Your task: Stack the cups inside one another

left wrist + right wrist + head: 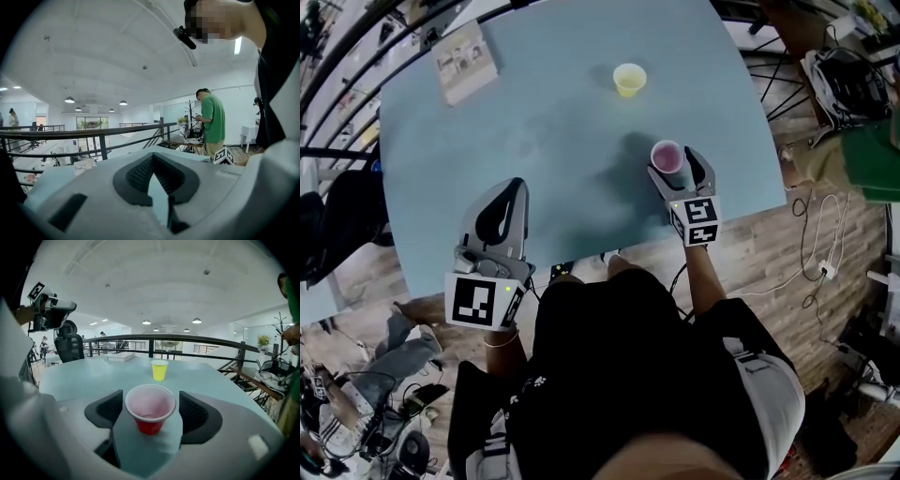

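A red cup [667, 156] with a pale inside stands upright on the light blue table [534, 141], near its front right edge. My right gripper [673, 161] is open around it. In the right gripper view the red cup [150, 409] sits between the black pads [107, 409] with a gap on each side, and the right gripper [151, 400] does not touch it. A yellow cup [629, 80] stands upright farther back, seen as the yellow cup [159, 369] straight beyond the red one. My left gripper [512, 189] is over the front left edge, shut and empty, its tips meeting [152, 157].
A flat book-like box [465, 62] lies at the table's back left corner. A metal railing [187, 339] runs behind the table. A person in a green top [213, 119] stands to the right. Cables and a socket [823, 270] lie on the wooden floor.
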`<state>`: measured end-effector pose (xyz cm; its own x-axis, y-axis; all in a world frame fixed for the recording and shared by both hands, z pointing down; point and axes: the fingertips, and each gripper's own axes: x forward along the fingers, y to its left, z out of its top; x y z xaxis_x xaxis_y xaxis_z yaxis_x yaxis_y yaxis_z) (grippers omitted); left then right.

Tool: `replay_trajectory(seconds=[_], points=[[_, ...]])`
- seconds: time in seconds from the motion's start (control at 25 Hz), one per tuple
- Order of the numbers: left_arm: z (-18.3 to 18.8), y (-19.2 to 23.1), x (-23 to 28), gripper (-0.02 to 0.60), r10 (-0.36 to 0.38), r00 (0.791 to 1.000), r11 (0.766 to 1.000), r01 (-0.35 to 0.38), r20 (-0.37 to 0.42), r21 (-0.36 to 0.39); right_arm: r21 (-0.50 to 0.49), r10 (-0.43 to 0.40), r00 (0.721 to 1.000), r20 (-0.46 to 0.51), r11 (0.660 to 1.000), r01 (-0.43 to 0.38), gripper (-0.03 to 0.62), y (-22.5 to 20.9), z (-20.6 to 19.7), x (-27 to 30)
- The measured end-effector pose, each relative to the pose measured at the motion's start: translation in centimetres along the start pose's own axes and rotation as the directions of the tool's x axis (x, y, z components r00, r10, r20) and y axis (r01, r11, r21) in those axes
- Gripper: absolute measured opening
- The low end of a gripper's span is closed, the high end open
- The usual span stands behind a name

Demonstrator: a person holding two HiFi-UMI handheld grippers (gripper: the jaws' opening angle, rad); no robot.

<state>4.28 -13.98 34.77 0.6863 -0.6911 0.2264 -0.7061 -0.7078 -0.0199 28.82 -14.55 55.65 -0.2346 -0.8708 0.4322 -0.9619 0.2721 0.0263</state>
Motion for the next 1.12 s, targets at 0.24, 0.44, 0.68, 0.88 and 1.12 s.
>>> replay_trajectory(seconds=[0.24,0.44,0.68,0.88,1.12], points=[[-0.7,0.4,-0.8,-0.015,0.038,0.999,0.999,-0.038,-0.019,0.003,-0.024,0.03,1.0,-0.009,0.999,-0.031,0.378,0.3,-0.4,1.1],[-0.9,0.6,-1.5,-0.015,0.066,0.998,0.998,-0.066,-0.023,0.003,-0.017,0.039,0.999,-0.012,0.999,-0.039,0.359,0.1,-0.6,1.2],[-0.7,1.5,-2.3,-0.015,0.092,0.996,0.996,-0.092,-0.012,-0.008,-0.031,0.04,0.999,0.0,0.999,-0.04,0.36,0.5,0.2,1.4],[-0.8,1.8,-2.3,-0.015,0.095,0.995,0.995,-0.095,0.001,-0.018,-0.049,0.055,0.998,0.039,0.997,-0.053,0.359,0.8,2.4,1.2],[-0.4,2.2,-2.7,-0.015,0.104,0.994,0.994,-0.103,0.026,-0.027,-0.069,0.097,0.992,0.081,0.993,-0.092,0.36,2.0,5.5,1.1]])
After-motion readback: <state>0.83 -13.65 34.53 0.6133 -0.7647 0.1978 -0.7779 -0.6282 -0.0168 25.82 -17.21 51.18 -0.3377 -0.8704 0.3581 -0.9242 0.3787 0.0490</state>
